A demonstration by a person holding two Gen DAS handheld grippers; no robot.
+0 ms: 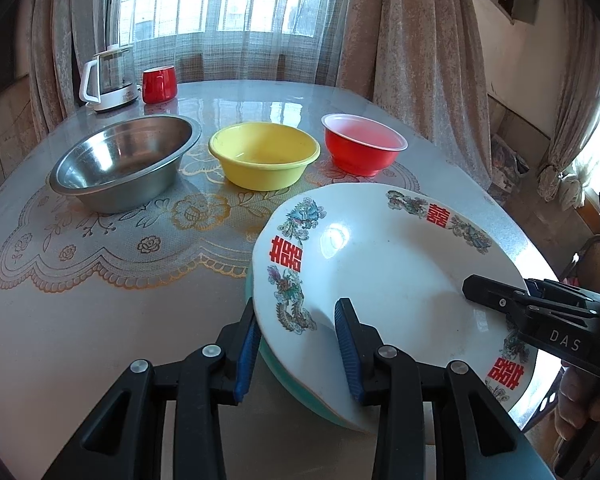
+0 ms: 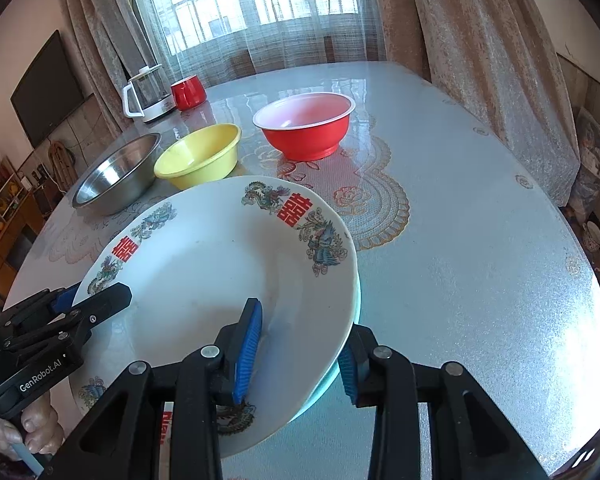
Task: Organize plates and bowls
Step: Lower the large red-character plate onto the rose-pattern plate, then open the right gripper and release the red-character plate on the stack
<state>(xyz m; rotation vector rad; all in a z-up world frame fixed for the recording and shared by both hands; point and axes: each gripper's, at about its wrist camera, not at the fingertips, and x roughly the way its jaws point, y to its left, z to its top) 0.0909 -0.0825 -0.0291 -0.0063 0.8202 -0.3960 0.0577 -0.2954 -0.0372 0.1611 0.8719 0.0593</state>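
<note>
A white plate with red characters and dragon motifs (image 1: 384,264) lies on a teal plate (image 1: 276,364) at the table's near edge; both show in the right wrist view, white (image 2: 204,264) over teal (image 2: 320,390). My left gripper (image 1: 296,348) straddles the stack's left rim, fingers apart on either side of it. My right gripper (image 2: 296,356) straddles the right rim the same way. Whether either one presses the rim I cannot tell. Behind stand a steel bowl (image 1: 124,160), a yellow bowl (image 1: 264,156) and a red bowl (image 1: 362,146).
A white kettle (image 1: 108,80) and a red cup (image 1: 159,84) stand at the table's far left corner. A lace mat (image 1: 112,248) lies under the glass top. Curtains and a window are behind. The table's right edge (image 2: 580,280) drops off to the floor.
</note>
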